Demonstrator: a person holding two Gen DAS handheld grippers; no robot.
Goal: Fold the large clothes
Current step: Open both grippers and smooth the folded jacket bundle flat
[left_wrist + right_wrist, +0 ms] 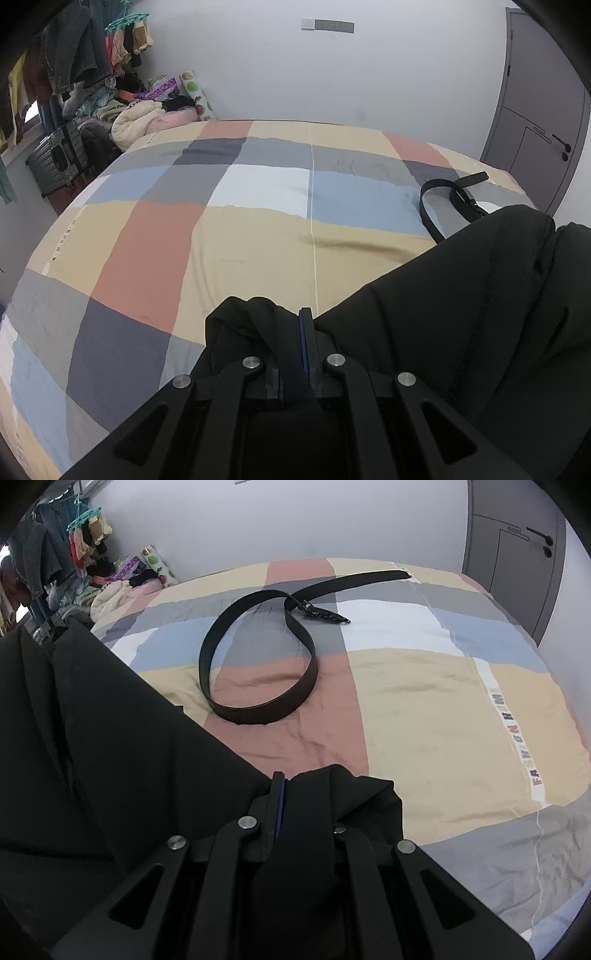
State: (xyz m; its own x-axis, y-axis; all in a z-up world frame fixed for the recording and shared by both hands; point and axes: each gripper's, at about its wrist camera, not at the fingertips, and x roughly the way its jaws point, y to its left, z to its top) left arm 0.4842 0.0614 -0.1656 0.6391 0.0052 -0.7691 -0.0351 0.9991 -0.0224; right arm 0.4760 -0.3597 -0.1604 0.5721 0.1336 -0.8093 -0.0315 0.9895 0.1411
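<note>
A large black garment (480, 302) hangs stretched between my two grippers above a bed with a checked cover (229, 236). My left gripper (291, 332) is shut on one bunched edge of the garment, which spreads away to the right. My right gripper (295, 797) is shut on the other edge of the garment (92, 757), which spreads away to the left. The fabric covers most of both fingertips.
A black belt (258, 646) lies looped on the bed cover (424, 709) ahead of the right gripper; it also shows in the left wrist view (450, 195). A clothes pile (140, 110) and suitcase (55, 158) stand far left. A grey door (535, 110) is at right.
</note>
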